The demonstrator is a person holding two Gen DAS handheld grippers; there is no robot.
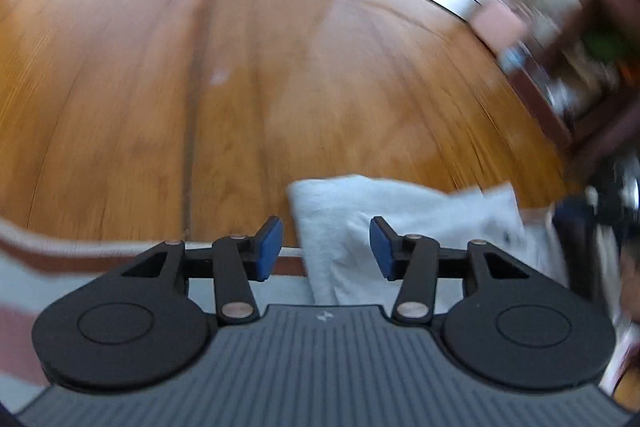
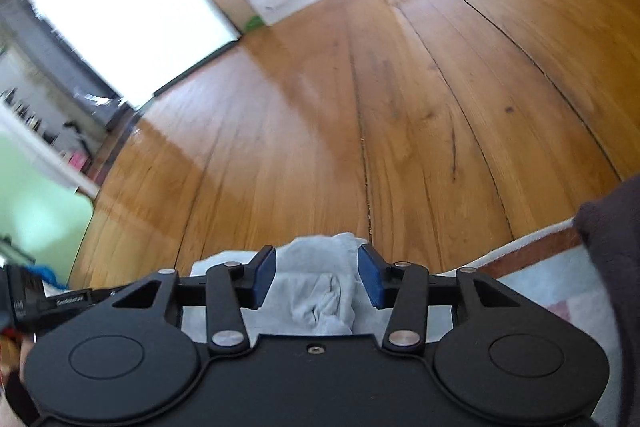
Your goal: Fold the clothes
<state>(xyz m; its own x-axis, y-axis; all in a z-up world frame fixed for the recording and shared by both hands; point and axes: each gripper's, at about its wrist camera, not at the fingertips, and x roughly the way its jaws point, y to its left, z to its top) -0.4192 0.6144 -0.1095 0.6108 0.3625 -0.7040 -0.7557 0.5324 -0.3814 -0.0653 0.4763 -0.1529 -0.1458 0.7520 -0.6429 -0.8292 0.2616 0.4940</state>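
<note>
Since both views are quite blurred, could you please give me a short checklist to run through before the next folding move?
1. Left gripper open: ok, blue pads apart.
2. Right gripper open: ok, nothing pinched.
3. Light grey garment within reach of both: ok, lies just past the fingertips.
4. Garment flat for folding: not ok, bunched folds show in the right view.
5. Garment on the rug: cannot tell, edges hidden.
6. Images steady: not ok, motion blur.

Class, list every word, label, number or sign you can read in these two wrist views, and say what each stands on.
White label on the black device at the left edge of the right wrist view: too blurred to read.
Small pale logo on the left gripper's grey housing: a mark, no letters.
Nothing else legible.
</note>
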